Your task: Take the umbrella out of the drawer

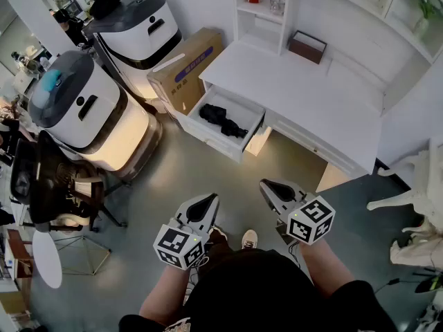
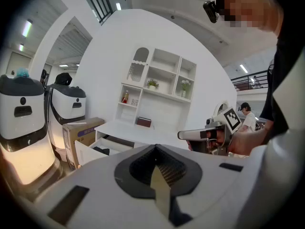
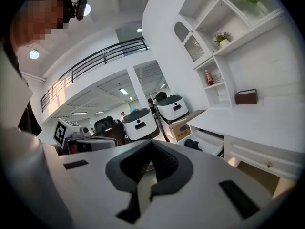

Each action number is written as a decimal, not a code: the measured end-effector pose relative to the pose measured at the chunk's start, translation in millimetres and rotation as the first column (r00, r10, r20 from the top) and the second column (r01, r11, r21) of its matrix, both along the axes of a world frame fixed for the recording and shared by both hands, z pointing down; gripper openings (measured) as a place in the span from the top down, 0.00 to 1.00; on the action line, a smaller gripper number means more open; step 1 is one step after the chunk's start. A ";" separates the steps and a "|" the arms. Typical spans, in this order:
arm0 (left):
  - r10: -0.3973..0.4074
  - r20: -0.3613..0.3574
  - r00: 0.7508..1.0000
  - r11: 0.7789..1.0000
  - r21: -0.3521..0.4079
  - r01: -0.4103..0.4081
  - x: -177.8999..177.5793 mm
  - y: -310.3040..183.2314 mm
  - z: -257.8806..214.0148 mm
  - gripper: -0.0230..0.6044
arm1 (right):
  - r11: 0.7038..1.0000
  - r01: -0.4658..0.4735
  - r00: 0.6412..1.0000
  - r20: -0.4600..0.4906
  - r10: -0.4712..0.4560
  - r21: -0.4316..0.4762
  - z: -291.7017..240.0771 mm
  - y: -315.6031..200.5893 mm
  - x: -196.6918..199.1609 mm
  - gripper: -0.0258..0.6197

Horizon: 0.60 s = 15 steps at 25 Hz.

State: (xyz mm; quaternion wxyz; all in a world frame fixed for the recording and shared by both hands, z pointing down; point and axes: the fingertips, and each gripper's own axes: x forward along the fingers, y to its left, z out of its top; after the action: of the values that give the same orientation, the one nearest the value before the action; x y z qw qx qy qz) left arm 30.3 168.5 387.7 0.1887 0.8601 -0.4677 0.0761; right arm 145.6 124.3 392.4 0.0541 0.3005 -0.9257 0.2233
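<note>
Left gripper (image 1: 206, 200) and right gripper (image 1: 271, 187): jaws of both closed together, nothing held. The black umbrella (image 1: 223, 120) lies in the open drawer (image 1: 211, 138) at twelve o'clock, well apart from both. Recommendation: step closer, open one gripper wide before descending, grasp the umbrella's midsection, and lift clear of the drawer walls.

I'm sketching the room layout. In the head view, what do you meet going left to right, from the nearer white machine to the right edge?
white machine → cardboard box → black umbrella in the open drawer → brown box on the desk → white sculpture
</note>
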 end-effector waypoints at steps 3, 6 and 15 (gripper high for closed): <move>-0.002 -0.002 1.000 1.000 -0.003 0.002 -1.0 -1.3 -0.2 0.96 | 1.000 -0.003 1.000 0.001 0.003 -0.004 0.5 -0.7 -0.5 0.96; -0.001 -0.003 1.000 1.000 -0.005 0.001 -1.7 -2.1 1.9 0.96 | 1.000 0.001 1.000 0.009 -0.001 0.001 1.0 -0.7 -2.0 0.96; 0.016 -0.008 1.000 1.000 -0.010 -0.016 0.1 -4.3 5.9 0.96 | 1.000 0.005 1.000 0.015 -0.005 -0.005 3.3 -2.9 -5.2 0.96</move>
State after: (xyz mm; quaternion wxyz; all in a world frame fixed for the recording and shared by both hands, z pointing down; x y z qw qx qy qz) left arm 30.5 164.2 393.5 0.1942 0.8632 -0.4596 0.0767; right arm 140.4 121.4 395.7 0.0482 0.2964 -0.9263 0.2277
